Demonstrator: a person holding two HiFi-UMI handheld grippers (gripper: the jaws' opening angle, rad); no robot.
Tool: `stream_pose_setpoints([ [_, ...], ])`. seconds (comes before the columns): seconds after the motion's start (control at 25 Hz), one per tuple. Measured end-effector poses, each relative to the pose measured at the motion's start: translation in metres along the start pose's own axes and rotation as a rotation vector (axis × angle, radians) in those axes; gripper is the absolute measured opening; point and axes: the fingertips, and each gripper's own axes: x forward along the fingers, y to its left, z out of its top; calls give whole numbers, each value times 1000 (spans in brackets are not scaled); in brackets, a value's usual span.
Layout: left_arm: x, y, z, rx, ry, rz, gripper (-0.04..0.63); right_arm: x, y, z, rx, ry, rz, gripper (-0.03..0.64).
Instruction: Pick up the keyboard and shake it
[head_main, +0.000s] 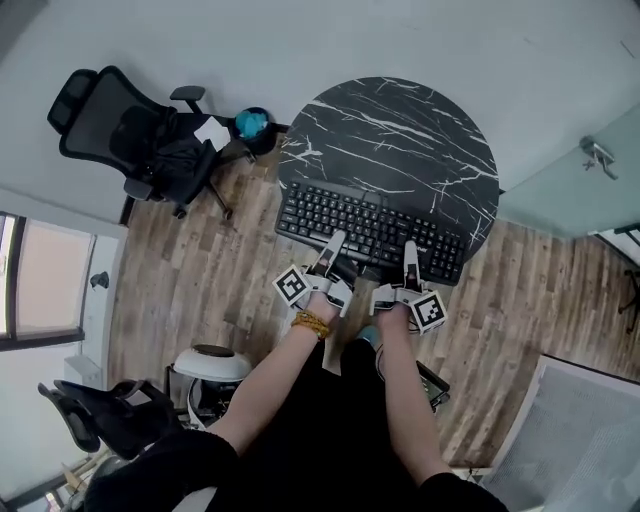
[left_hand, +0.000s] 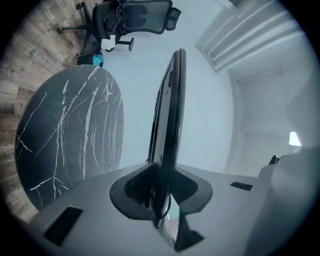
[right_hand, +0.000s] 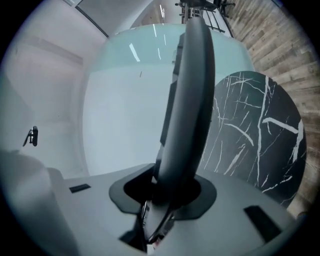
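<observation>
A black keyboard hangs in the air over the round black marble table, held by its near edge. My left gripper is shut on the keyboard's near-left edge. My right gripper is shut on the near edge further right. In the left gripper view the keyboard runs edge-on away from the jaws, which clamp its rim. The right gripper view shows the same keyboard edge-on, with both jaws pressed against it.
A black office chair stands at the left on the wooden floor, with a blue object beside the table. A white round stool sits near the person's legs. A glass panel stands at the right.
</observation>
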Motion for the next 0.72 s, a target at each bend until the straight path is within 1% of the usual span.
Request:
stream_pose_setpoints([
  [0.12, 7, -11, -1, 9, 0, -19, 75, 4, 12, 4, 0, -21, 25, 89],
  [0.28, 13, -20, 5, 4, -7, -45, 74, 15, 29, 8, 30, -27, 77, 84],
  [0.48, 20, -41, 12, 1, -27, -93, 72, 27, 56, 6, -13, -15, 133, 84],
  [0.72, 23, -47, 20, -20, -49, -108, 72, 38, 65, 1, 65, -1, 168, 84],
])
